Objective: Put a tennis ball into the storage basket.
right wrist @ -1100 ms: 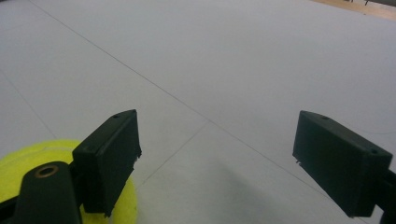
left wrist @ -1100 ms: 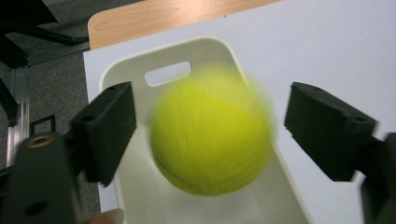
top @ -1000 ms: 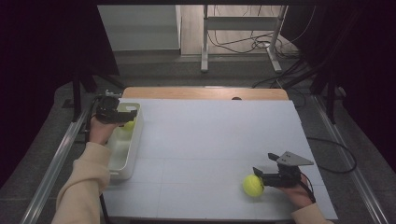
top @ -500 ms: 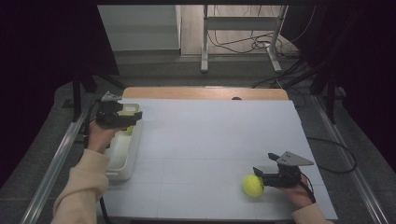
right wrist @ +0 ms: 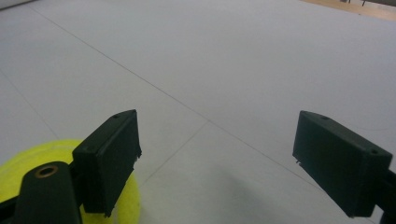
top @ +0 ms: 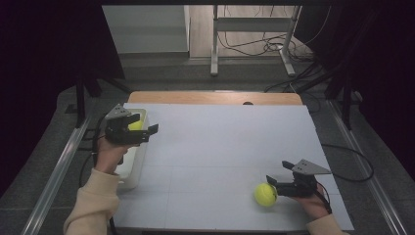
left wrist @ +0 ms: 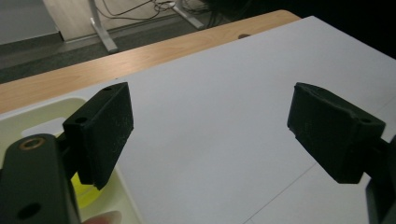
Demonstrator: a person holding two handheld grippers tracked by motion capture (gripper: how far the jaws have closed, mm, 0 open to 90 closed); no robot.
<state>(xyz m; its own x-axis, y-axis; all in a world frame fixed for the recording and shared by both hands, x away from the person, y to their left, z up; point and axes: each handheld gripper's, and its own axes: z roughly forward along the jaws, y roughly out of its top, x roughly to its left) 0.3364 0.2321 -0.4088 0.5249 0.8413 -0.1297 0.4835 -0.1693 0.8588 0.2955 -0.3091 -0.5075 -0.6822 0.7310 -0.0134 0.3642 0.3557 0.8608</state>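
A: How far along is the work judged to be?

B: One ball (top: 135, 123) is seen in the tray (top: 131, 172), under the left gripper (top: 147, 133), whose jaws are spread and empty, having just been closing slightly. A second ball (top: 265, 194) is left on the table (top: 220, 142), touching the right gripper (top: 272, 184); its jaws are spread, nothing pinched.

A: What is added by the gripper views?

B: The gaps between the jaws are shown bare.
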